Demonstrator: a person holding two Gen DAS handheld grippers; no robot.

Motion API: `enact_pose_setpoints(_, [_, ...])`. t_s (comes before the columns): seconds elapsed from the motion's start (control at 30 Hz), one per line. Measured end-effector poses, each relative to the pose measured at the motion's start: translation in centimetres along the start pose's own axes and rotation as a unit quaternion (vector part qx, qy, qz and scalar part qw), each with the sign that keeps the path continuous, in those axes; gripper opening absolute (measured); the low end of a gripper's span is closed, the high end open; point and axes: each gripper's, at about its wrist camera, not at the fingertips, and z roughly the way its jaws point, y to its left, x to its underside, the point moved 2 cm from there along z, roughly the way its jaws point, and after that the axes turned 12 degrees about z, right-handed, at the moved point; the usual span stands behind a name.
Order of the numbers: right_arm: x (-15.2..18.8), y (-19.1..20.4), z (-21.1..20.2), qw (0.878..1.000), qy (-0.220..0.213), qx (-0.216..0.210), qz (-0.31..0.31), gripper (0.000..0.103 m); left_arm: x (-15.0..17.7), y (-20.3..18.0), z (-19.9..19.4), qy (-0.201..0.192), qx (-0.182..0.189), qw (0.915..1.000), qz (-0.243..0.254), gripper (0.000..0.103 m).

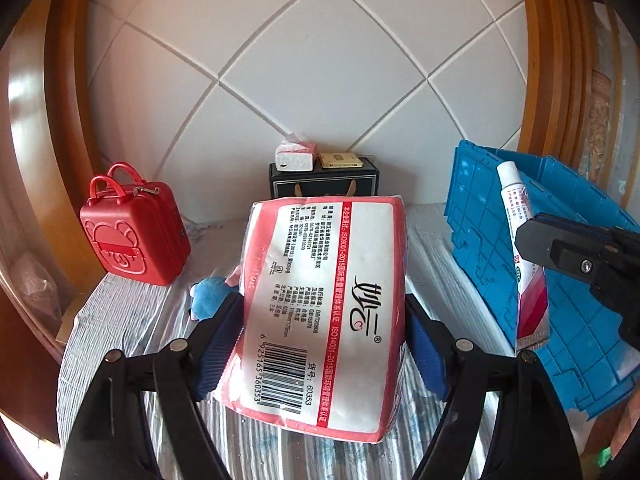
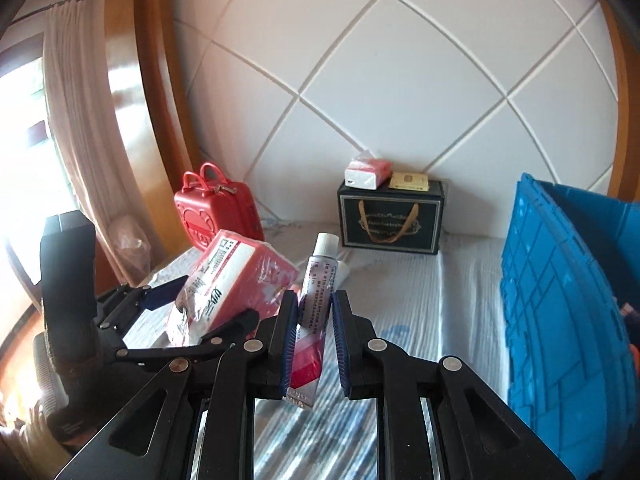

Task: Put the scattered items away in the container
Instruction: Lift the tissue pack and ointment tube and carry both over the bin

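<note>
My left gripper (image 1: 324,316) is shut on a red-and-white tissue pack (image 1: 324,304) and holds it above the bed; the pack also shows in the right wrist view (image 2: 228,280). My right gripper (image 2: 314,312) is shut on a white tube with a red end (image 2: 312,320), held upright; the tube also shows in the left wrist view (image 1: 524,256). The blue plastic crate (image 1: 560,280) stands at the right, also visible in the right wrist view (image 2: 560,300). A blue plush toy (image 1: 210,296) lies on the bed behind the tissue pack, partly hidden.
A red toy suitcase (image 1: 136,232) stands at the back left. A black gift box (image 2: 390,218) sits against the white padded headboard, with a small tissue pack (image 2: 368,172) and a gold box (image 2: 408,181) on top. A striped sheet (image 2: 420,300) covers the bed.
</note>
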Motion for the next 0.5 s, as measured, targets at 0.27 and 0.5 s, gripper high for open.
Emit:
enact_pose_setpoints(0.27, [-1.1, -2.9, -8.0, 0.993, -0.063, 0.091, 0.034, 0.017, -2.6, -6.3, -3.4, -0.041, 0.082, 0.9951, 0.037, 0.077])
enact_pose_setpoints(0.5, [-2.8, -9.2, -15.7, 0.981, -0.108, 0.154, 0.056, 0.017, -6.5, -13.9, -6.1, -0.074, 0.128, 0.9866, 0.069, 0.077])
